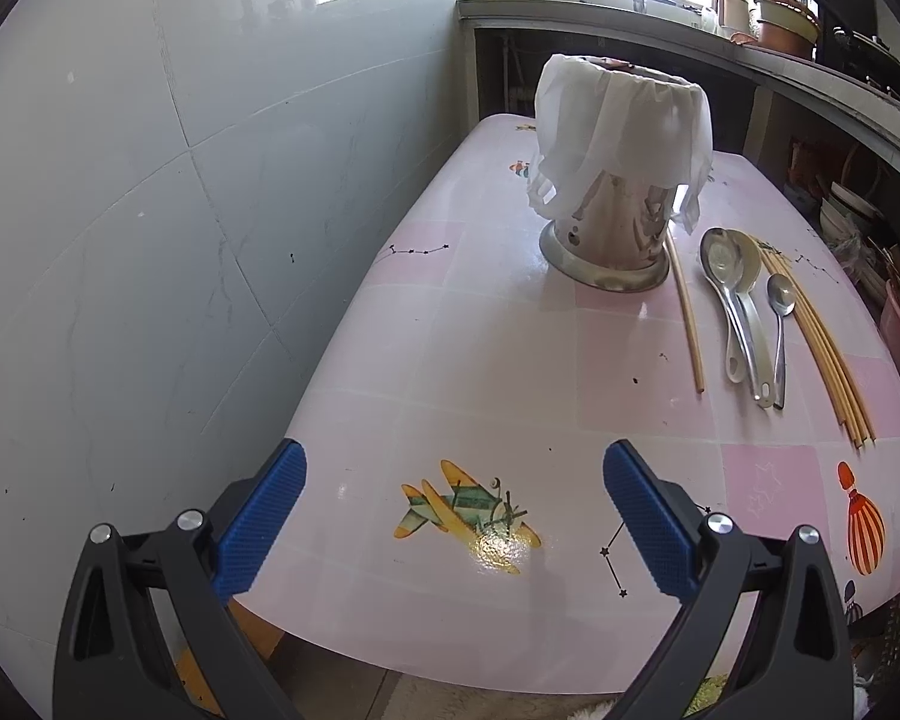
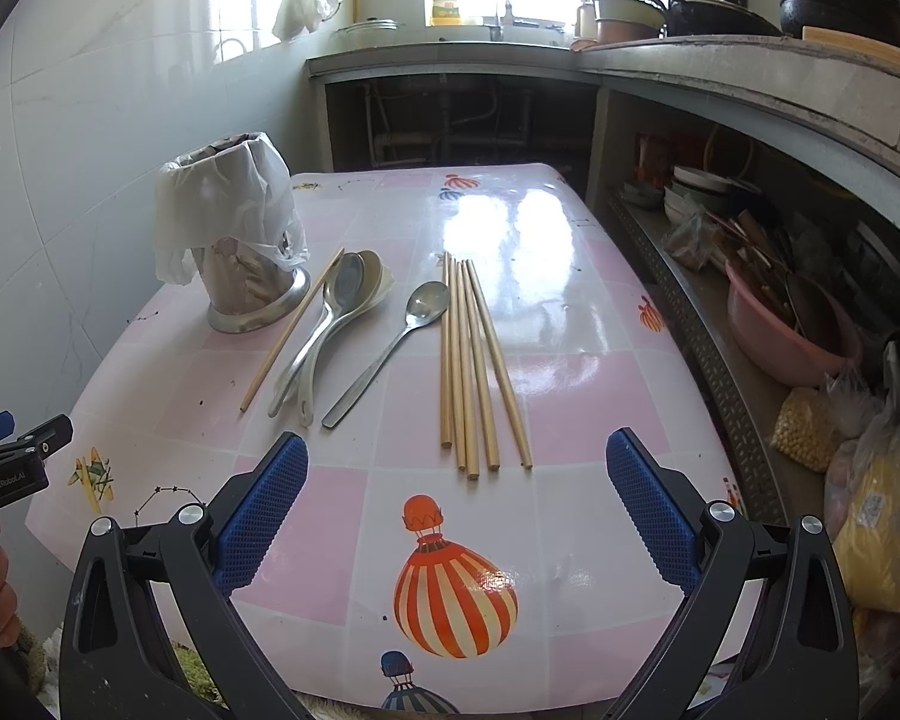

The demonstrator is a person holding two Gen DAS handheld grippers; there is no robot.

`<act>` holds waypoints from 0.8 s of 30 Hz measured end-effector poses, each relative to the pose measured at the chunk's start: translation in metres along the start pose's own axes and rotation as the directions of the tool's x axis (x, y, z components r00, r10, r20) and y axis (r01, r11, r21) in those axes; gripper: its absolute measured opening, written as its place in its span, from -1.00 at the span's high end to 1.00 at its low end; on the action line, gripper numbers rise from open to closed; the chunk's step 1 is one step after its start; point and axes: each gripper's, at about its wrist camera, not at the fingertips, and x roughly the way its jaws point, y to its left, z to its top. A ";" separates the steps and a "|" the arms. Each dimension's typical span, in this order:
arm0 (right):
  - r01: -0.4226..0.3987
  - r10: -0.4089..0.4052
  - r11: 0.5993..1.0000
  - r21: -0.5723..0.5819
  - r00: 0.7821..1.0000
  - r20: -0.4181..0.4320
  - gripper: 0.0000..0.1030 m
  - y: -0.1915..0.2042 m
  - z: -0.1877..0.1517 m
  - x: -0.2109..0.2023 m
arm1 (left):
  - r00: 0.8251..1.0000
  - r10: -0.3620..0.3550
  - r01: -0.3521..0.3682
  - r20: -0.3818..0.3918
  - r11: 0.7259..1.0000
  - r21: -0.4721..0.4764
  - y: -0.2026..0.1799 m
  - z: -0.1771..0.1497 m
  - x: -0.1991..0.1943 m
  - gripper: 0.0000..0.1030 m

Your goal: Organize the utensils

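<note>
A metal utensil holder (image 1: 609, 240) (image 2: 252, 288) lined with a white plastic bag stands on the pink table (image 1: 480, 360) (image 2: 570, 312). Beside it lie a single chopstick (image 1: 687, 324) (image 2: 291, 330), two nested large spoons (image 1: 729, 276) (image 2: 336, 318), a smaller metal spoon (image 1: 780, 324) (image 2: 390, 348) and a bundle of several chopsticks (image 1: 822, 354) (image 2: 474, 366). My left gripper (image 1: 455, 516) hangs open over the near table edge, far from the utensils. My right gripper (image 2: 457, 510) is open too, just short of the chopstick bundle's near ends. Both hold nothing.
A tiled wall (image 1: 120, 240) runs along the table's left side. A concrete counter (image 2: 720, 78) with pots wraps the back and right; its lower shelf holds a pink basin (image 2: 780, 330), bowls and bags. The left gripper's tip (image 2: 18, 450) and a hand show at the right view's left edge.
</note>
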 end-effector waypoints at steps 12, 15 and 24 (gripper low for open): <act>0.002 -0.002 1.000 -0.001 1.000 -0.002 -0.85 0.002 -0.002 0.001 | 0.999 -0.044 0.044 0.000 0.996 0.071 -0.018 -0.004 -0.003 -0.89; 0.001 -0.001 1.000 0.000 1.000 -0.004 -0.85 0.002 -0.003 0.001 | 0.999 -0.051 0.051 -0.006 0.994 0.097 -0.025 -0.006 -0.003 -0.89; -0.001 0.001 1.000 -0.003 1.000 -0.008 -0.85 0.003 -0.002 0.000 | 0.998 -0.064 0.065 -0.009 0.989 0.129 -0.034 -0.009 -0.003 -0.89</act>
